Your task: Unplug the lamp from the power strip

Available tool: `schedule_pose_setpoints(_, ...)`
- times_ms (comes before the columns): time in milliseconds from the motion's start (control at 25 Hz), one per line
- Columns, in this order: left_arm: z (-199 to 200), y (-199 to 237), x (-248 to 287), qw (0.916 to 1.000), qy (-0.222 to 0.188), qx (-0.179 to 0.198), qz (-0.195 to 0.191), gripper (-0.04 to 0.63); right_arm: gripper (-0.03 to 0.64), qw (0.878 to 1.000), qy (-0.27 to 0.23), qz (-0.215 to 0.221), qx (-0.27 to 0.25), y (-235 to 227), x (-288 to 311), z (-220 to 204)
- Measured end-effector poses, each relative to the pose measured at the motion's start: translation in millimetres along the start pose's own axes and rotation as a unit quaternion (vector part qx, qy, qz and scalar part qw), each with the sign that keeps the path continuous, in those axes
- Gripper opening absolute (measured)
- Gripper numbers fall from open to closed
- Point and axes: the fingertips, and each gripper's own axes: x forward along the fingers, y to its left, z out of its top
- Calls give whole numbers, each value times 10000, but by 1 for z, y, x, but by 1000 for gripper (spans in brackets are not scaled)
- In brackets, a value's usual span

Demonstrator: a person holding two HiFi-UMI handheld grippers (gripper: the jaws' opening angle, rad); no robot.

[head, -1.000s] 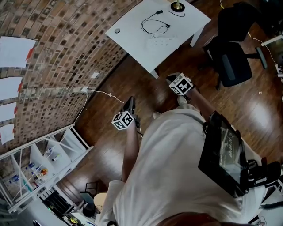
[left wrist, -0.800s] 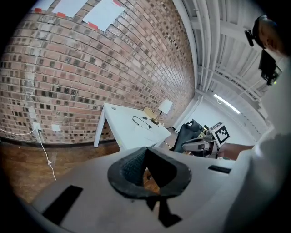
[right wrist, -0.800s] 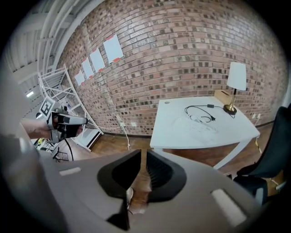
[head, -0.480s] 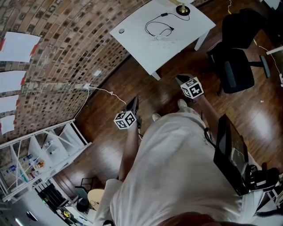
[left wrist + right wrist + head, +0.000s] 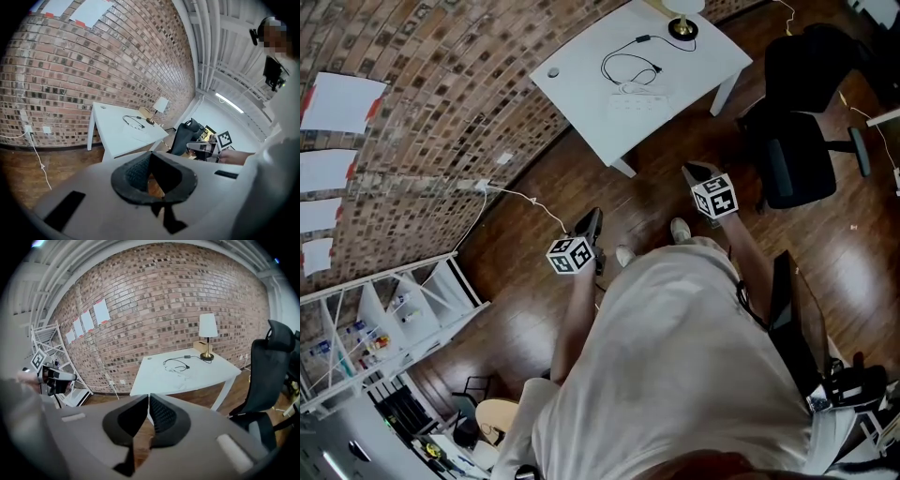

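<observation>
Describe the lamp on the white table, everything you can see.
The lamp stands upright at a far corner of the white table, close to the brick wall: white tapered shade, thin stem, round brass-looking base. A black cord runs from the base and loops across the tabletop. Nothing else touches it.

I get soft, even room light; the ceiling strip (image 5: 228, 102) flares, the floor (image 5: 862, 225) gleams, and fisheye edges bend and darken.

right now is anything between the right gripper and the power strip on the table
Nothing visible does. Only bare floor lies between the right gripper, whose empty jaws have just been closing, and the white table where the power strip lies uncovered.
</observation>
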Motion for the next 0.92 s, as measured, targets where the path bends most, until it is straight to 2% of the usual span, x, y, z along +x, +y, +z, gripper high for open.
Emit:
schedule_pose_setpoints(320,-16,-40,35,10000,-12,-48,-7,2,-6,9995,216,96,-222,-32,-20,-23)
schedule_pose_setpoints(680,-36,-65,52,9998,124,-24,170,2,-6,9989,368,165,-234,-62,-40,-43)
schedule_pose_setpoints(760,-37,-64,51,9995,165,-155,233,2,-6,9990,355,196,-173,-61,-44,-45)
schedule_pose_setpoints(920,-46,-66,50,9965,364,-660,359,2,-6,9990,336,299,-34,-56,-54,-51)
